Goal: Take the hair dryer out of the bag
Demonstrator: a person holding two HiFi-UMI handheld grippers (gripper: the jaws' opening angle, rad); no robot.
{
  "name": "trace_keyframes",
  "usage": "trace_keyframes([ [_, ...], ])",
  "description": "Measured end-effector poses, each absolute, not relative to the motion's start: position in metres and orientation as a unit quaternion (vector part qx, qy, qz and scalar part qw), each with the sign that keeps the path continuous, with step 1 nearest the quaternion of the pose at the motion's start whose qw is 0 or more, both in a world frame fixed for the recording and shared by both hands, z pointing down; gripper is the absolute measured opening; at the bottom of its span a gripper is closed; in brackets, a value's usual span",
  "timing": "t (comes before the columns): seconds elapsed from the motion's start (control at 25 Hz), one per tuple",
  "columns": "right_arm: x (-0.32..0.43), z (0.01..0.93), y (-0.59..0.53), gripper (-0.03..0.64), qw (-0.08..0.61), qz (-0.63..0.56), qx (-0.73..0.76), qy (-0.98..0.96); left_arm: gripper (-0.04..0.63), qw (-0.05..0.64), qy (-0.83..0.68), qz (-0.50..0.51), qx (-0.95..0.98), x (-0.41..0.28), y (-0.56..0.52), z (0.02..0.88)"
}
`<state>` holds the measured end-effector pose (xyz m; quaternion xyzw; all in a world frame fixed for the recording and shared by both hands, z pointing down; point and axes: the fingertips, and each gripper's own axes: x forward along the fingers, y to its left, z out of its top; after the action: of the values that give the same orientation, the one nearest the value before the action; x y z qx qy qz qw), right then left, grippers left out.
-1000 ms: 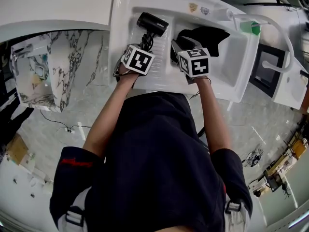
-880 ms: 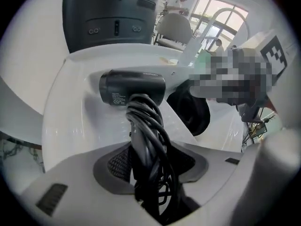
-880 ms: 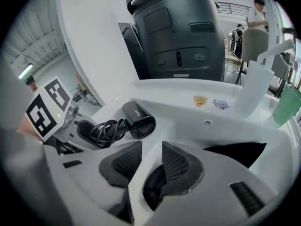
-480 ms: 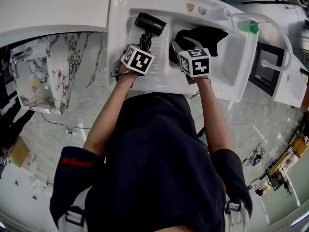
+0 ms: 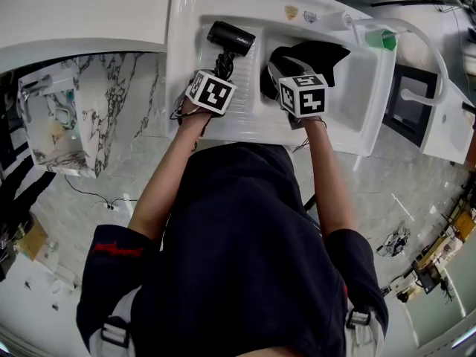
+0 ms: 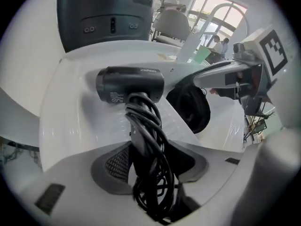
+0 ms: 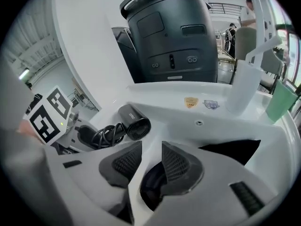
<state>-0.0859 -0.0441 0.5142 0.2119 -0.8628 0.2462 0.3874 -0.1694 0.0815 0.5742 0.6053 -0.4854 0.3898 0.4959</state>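
Note:
A black hair dryer lies in the left part of the white basin, outside the bag, with its black cord wound round the handle. My left gripper is shut on that cord-wrapped handle, jaws wide around it. To its right lies the black bag, its round mouth facing the dryer. At the bag's left rim, my right gripper has its jaws nearly together, with dark fabric between them.
A white curved spout and a green cup stand at the basin's far right corner. A dark grey machine rises behind the basin. Marble floor lies to the left.

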Motion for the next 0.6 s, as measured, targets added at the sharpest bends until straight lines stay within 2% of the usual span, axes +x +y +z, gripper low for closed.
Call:
trace_keyframes([
  [0.6,-0.075,0.501,-0.045,0.137,0.377,0.243,0.237,-0.862,0.219,0.484,-0.489,0.399,0.606,-0.173,0.087,0.569],
])
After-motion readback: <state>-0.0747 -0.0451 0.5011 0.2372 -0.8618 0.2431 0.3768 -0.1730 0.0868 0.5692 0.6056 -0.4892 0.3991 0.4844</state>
